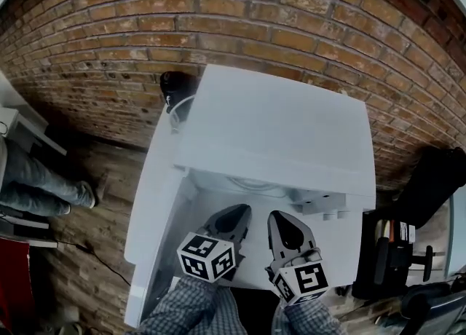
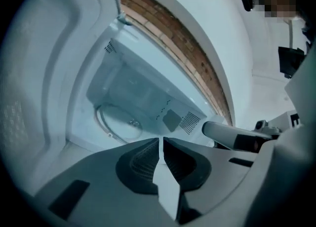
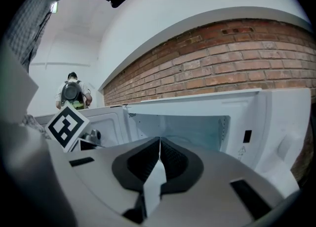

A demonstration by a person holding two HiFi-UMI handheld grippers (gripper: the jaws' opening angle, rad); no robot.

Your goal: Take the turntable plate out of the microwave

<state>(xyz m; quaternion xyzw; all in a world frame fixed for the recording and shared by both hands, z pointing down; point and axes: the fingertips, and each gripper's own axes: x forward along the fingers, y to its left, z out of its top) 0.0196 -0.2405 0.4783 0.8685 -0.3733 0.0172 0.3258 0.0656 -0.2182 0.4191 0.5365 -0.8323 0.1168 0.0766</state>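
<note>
The white microwave (image 1: 277,126) stands open against the brick wall, its door (image 1: 149,210) swung out to the left. In the left gripper view the clear glass turntable plate (image 2: 121,121) lies flat on the cavity floor, just beyond my jaw tips. My left gripper (image 2: 161,139) is shut and empty, rolled to one side, in front of the opening (image 1: 234,215). Beside it my right gripper (image 1: 285,226) is also shut and empty; in its own view the tips (image 3: 159,141) face the cavity (image 3: 192,130). The plate is hidden in the head view.
The microwave's control panel (image 3: 276,122) is right of the cavity. A black device with a cable (image 1: 175,86) sits behind the microwave. A person's legs in jeans (image 1: 40,180) are at the left, and black equipment (image 1: 408,253) at the right. Another person with a backpack (image 3: 73,93) stands farther off.
</note>
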